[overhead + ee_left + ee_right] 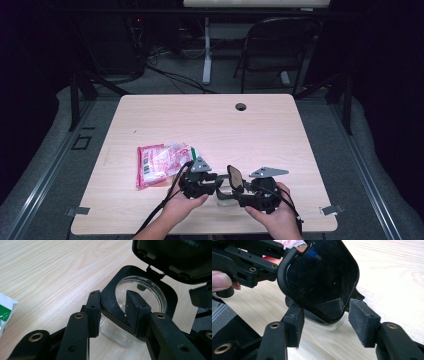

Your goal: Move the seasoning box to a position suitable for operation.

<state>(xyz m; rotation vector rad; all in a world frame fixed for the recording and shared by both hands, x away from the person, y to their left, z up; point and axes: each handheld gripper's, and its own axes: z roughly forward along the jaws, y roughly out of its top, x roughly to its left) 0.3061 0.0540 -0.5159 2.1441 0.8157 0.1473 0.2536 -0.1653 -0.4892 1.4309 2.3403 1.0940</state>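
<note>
Clear plastic container (140, 293) with a hinged black lid (322, 277): left gripper (113, 312) fingers clamp its black rim; right gripper (324, 323) fingers straddle the raised lid, apart.

- No readable text, brand or number anywhere.
- Pink-and-white snack packet (162, 164) on the worktop (210, 125): the white panel at its left end looks like a barcode or print block, too small to read in the high view.
- Same packet's green-and-white corner (5, 313) in the left gripper view: colour patches only, no letters.
- Black hinged lid (322, 277) and clear container (140, 293): no markings or labels visible.
</note>
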